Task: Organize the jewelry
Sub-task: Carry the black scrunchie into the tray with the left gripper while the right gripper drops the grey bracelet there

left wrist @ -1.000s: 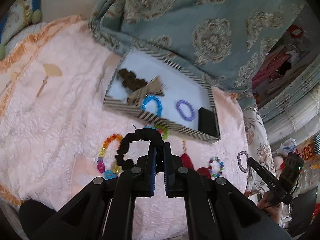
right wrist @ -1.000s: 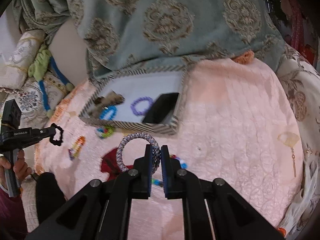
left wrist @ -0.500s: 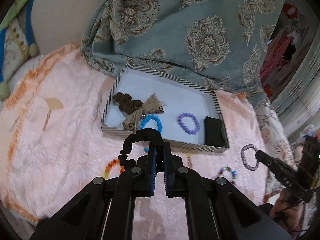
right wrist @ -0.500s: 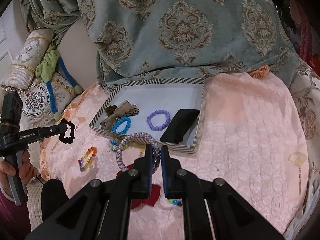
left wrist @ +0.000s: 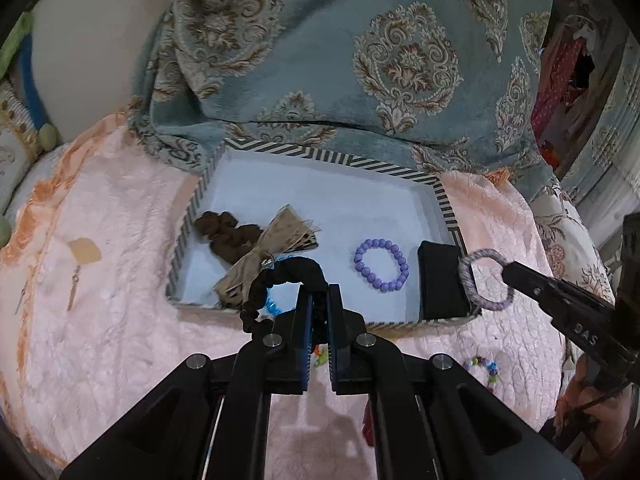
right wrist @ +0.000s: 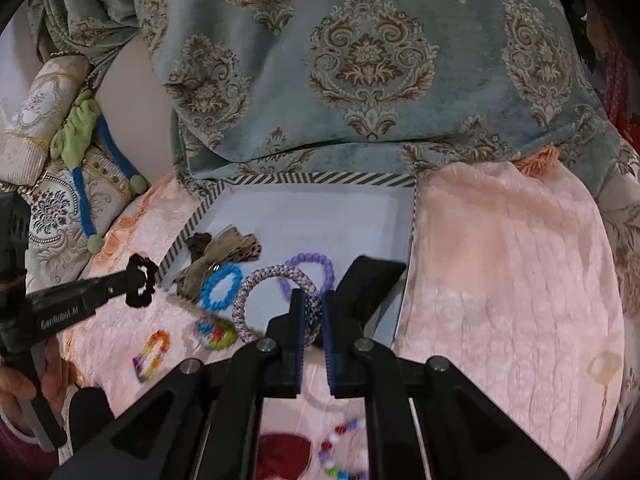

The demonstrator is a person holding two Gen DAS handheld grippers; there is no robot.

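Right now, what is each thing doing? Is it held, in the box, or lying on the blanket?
left gripper: shut on black scrunchie, held up.
right gripper: shut on braided bracelet, held up.
striped box: open, no lid in sight.
purple bead bracelet: lying in box.
blue bead bracelet: lying in box.
rainbow bracelet: lying on blanket.
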